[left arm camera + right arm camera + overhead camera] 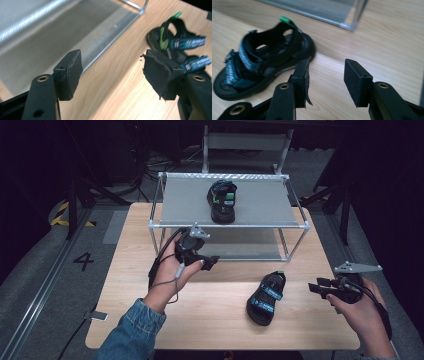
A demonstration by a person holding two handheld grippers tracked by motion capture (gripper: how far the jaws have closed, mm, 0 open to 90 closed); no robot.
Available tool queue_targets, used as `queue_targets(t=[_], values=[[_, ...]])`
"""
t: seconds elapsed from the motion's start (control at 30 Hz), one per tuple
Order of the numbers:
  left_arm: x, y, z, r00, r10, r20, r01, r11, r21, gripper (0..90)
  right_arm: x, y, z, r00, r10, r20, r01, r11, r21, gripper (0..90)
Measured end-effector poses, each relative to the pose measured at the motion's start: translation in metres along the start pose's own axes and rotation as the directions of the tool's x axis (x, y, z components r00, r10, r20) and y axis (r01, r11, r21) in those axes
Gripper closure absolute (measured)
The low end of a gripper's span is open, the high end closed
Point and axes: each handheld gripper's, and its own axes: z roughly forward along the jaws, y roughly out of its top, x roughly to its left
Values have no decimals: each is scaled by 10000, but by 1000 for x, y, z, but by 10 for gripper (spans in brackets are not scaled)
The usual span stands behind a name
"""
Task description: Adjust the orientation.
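The left claw (212,262) is being held open and empty over the counter (130,290); the right claw (314,287) is likewise gaping empty, near a black sandal (266,298) lying there. Blue straps and a green heel tab are being shown; its strap lettering is blurred.

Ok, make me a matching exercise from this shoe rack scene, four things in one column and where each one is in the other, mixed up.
Things:
1. sandal on the rack
2. sandal on the table
3. left hand-held gripper
4. right hand-held gripper

Places:
A. on the bare wood, in front of the rack
B. at the table's right edge, jaws apart
C. on the rack's top shelf
D. just in front of the rack's lower shelf, jaws apart

Pairs: 1-C, 2-A, 3-D, 4-B
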Motion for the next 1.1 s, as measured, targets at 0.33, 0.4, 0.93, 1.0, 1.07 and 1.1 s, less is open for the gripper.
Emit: queue_targets(t=[0.33,0.4,0.93,1.0,1.07,1.1], values=[[23,-40,-3,9991,-273,-318,294,9973,666,311,25,45,18,9961,-681,-556,713,9958,570,561],[28,-45,-2,9987,-300,-417,338,9951,934,311,28,52,22,9953,-804,-549,844,9936,747,560],[58,-83,-18,9901,-1204,-716,1323,9717,1958,301,45,83,56,9859,-1363,-969,1513,9738,1697,563],[61,-87,-21,9879,-1333,-790,1466,9690,1989,300,46,85,62,9851,-1396,-1005,1559,9713,1795,566],[63,-91,-23,9871,-1372,-825,1515,9672,2041,299,45,87,68,9835,-1513,-994,1684,9663,1946,578],[63,-91,-23,9871,-1372,-825,1515,9672,2041,299,45,87,68,9835,-1513,-994,1684,9663,1946,578]])
